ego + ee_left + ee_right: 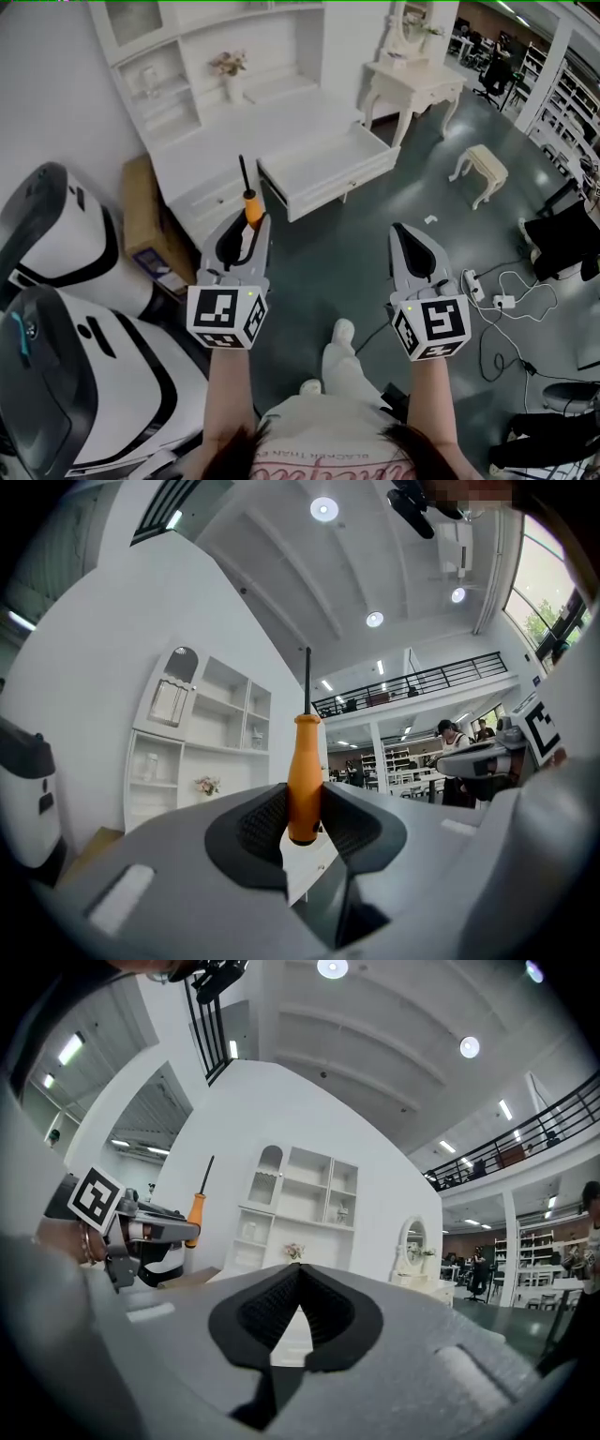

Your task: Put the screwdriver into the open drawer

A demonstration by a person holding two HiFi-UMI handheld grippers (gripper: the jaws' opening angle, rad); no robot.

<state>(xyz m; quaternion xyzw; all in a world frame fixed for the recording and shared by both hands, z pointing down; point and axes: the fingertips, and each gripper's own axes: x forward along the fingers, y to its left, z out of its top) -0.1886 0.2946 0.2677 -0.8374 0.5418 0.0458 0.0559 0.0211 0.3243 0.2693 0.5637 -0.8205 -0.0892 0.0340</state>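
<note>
A screwdriver [249, 201] with an orange handle and a black shaft stands upright in my left gripper [246, 234], whose pads are shut on the handle [304, 778]. Ahead and below it, the white cabinet's drawer [323, 169] stands pulled open. My right gripper [415, 246] hovers beside the left one at the same height, shut with nothing between its pads. In the right gripper view the left gripper [155, 1232] shows at the left with the screwdriver [197, 1206] sticking up from it.
A white shelf cabinet [225, 75] rises behind the drawer. A white dressing table [412, 84] and a stool [480, 169] stand to the right. Large white and black machines [66, 319] fill the left. Cables and a power strip [473, 286] lie on the floor at right.
</note>
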